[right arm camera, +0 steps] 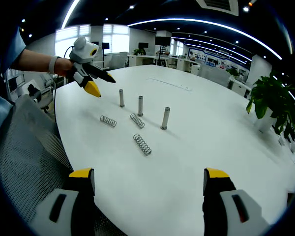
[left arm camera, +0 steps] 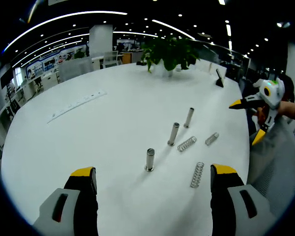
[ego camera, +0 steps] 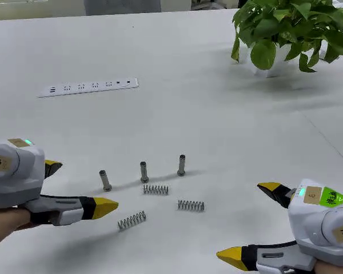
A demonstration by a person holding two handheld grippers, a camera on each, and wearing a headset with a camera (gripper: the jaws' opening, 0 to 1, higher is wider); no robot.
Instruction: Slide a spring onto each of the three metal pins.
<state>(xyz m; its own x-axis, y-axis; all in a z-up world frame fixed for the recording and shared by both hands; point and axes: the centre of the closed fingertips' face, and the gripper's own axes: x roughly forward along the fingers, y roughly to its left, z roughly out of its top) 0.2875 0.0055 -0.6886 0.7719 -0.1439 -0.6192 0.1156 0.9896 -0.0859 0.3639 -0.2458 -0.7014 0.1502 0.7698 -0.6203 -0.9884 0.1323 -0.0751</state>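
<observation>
Three metal pins stand upright and bare in a slanted row towards the near edge of the table: the left pin, middle pin and right pin. Three springs lie flat on the near side of them. The first spring is just beside the middle pin, the second spring to its right, and the third spring closest to the near edge.

The left gripper is held left of the pins, jaws spread wide and empty. The right gripper, at the near right edge, also gapes with nothing between its jaws.

A power strip lies towards the far left, and a potted plant stands towards the far right corner.
</observation>
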